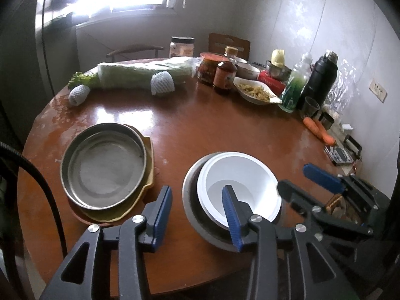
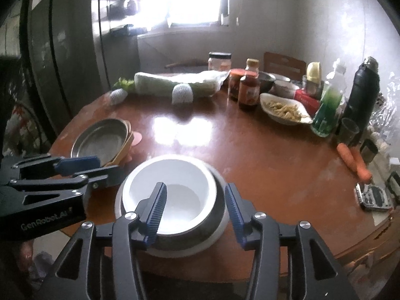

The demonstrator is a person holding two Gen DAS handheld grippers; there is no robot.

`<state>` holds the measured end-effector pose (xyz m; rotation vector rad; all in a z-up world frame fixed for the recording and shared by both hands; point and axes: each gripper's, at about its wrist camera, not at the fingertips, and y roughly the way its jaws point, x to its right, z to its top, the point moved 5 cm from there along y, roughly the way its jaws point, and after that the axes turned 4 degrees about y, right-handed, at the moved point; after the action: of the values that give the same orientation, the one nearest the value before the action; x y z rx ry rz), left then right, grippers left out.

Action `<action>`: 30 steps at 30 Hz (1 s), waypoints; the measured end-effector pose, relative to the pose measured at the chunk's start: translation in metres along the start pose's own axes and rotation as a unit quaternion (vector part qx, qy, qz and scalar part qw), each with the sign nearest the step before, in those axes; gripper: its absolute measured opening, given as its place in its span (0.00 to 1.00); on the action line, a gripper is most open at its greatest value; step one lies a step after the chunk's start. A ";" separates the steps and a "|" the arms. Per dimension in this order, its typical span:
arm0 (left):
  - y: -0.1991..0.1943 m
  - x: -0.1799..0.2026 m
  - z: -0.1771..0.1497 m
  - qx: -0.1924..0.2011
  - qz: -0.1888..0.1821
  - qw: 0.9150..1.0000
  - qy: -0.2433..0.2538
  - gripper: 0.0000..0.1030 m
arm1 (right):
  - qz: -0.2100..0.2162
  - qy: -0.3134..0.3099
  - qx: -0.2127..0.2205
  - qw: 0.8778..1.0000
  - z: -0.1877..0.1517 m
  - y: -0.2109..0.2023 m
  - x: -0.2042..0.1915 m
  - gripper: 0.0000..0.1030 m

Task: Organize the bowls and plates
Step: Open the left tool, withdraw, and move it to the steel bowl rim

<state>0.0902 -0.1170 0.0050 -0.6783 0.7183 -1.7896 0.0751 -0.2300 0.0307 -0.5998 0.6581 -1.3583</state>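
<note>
A white bowl [image 1: 240, 185] sits nested in a metal bowl [image 1: 197, 215] near the round table's front edge; both show in the right wrist view [image 2: 175, 187], [image 2: 215, 215], on a white base. A stack of metal plates [image 1: 105, 170] on a yellow plate [image 1: 147, 175] lies to the left, also in the right wrist view [image 2: 100, 140]. My left gripper [image 1: 197, 215] is open, its jaws astride the bowls' left rim. My right gripper [image 2: 197, 212] is open, jaws astride the bowls' right side; it shows in the left wrist view [image 1: 297, 185].
The brown round table [image 1: 200, 130] holds wrapped vegetables [image 1: 140, 75], sauce jars [image 1: 220, 75], a dish of noodles [image 1: 255, 90], a green bottle [image 1: 292, 92], a black flask [image 1: 320, 80] and carrots [image 1: 320, 130] along its far and right side. A wall stands at the right.
</note>
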 end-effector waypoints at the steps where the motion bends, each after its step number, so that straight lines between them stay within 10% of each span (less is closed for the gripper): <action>1: -0.001 -0.001 0.000 0.001 0.000 1.000 -0.002 0.42 | -0.002 0.002 0.003 1.000 0.002 -0.003 0.002 0.52; 30: 0.067 -0.009 -0.017 -0.078 -0.053 0.993 -0.070 0.55 | 0.032 0.078 -0.063 0.994 -0.018 0.047 0.040 0.63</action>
<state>0.1214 -0.1245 -0.0567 -0.9524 0.7424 -1.7736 0.0976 -0.2644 -0.0190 -0.5726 0.8887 -1.3201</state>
